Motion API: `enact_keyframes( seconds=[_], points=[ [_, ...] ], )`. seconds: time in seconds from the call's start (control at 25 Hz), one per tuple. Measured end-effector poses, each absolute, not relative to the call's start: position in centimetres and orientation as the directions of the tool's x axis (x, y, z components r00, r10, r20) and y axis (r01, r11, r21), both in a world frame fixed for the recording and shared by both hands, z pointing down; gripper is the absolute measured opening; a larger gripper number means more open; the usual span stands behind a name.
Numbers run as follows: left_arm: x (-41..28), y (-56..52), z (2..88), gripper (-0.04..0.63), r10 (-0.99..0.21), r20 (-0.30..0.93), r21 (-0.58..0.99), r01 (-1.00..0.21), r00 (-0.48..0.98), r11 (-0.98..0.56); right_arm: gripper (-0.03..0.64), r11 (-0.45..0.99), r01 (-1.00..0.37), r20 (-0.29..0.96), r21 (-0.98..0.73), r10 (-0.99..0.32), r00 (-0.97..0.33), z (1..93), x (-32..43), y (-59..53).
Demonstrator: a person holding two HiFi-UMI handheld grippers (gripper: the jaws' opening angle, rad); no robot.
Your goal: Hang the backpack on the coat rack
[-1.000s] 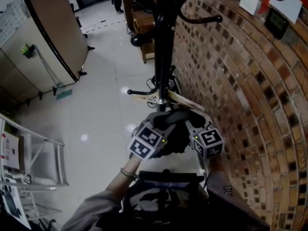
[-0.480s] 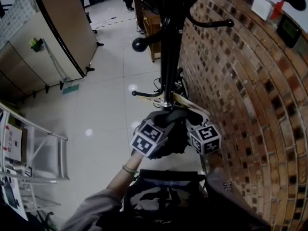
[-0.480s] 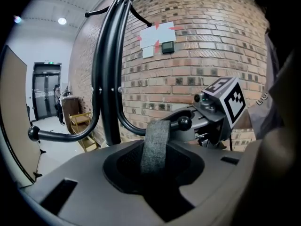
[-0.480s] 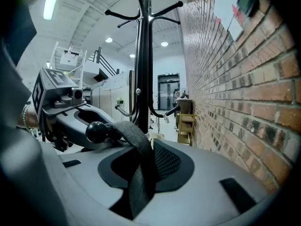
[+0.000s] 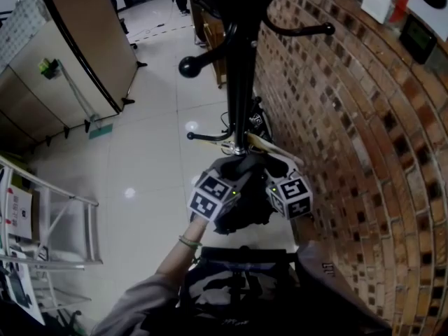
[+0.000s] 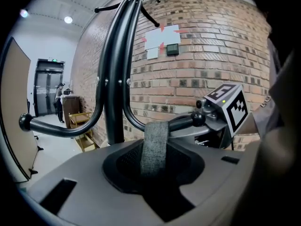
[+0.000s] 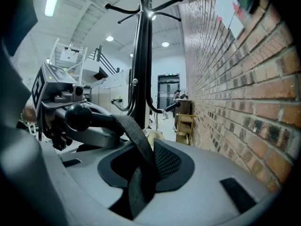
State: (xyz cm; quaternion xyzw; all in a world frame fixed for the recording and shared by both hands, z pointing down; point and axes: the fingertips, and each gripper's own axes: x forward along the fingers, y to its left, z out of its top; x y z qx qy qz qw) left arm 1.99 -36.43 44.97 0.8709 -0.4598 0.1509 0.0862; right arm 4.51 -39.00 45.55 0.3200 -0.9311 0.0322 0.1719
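Wall notices (image 6: 160, 39) beyond the backpack (image 6: 94, 182) and coat rack (image 6: 115, 79) are unreadably small.

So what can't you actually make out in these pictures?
Jaws of the left gripper and right gripper: in both gripper views the backpack covers them, so no grip can be confirmed.
The backpack's lower part: head view, dark and behind the grippers.
The wall notices: left gripper view, print too small.
The distant person: left gripper view, too small to describe.

Grey backpack (image 6: 70, 178) has its strap (image 6: 155, 145) over coat rack (image 6: 115, 79) hook (image 6: 183, 122).
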Motion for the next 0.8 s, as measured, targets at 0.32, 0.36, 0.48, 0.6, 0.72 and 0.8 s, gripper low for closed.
enact_keyframes(
  seconds=[0.32,0.36,0.48,0.6,0.72,0.8],
  points=[
    [1.5,-35.4,44.8,0.142,-0.807,0.314,0.022,-0.853,0.5,-0.521,0.095,0.739,-0.669,0.36,0.079,-0.647,-0.672,45.8,4.8,-37.7],
    [1.3,-35.2,44.7,0.15,-0.811,0.306,0.03,-0.857,0.498,-0.515,0.1,0.728,-0.682,0.364,0.073,-0.656,-0.661,46.1,5.1,-37.6],
    [0.6,-34.4,44.4,0.158,-0.821,0.291,0.033,-0.863,0.491,-0.504,0.121,0.703,-0.711,0.329,-0.012,-0.669,-0.667,45.9,6.0,-36.7],
    [-0.1,-32.9,44.4,0.158,-0.812,0.293,0.028,-0.854,0.505,-0.52,0.121,0.689,-0.715,0.292,-0.121,-0.663,-0.689,45.4,6.8,-35.3],
    [-0.6,-31.3,45.0,0.156,-0.801,0.299,0.038,-0.846,0.518,-0.532,0.12,0.652,-0.736,0.297,-0.183,-0.677,-0.674,45.9,7.4,-33.4],
    [-0.8,-30.1,45.4,0.155,-0.79,0.301,0.06,-0.837,0.534,-0.543,0.11,0.621,-0.765,0.316,-0.174,-0.7,-0.64,46.6,7.5,-32.1]
  ],
)
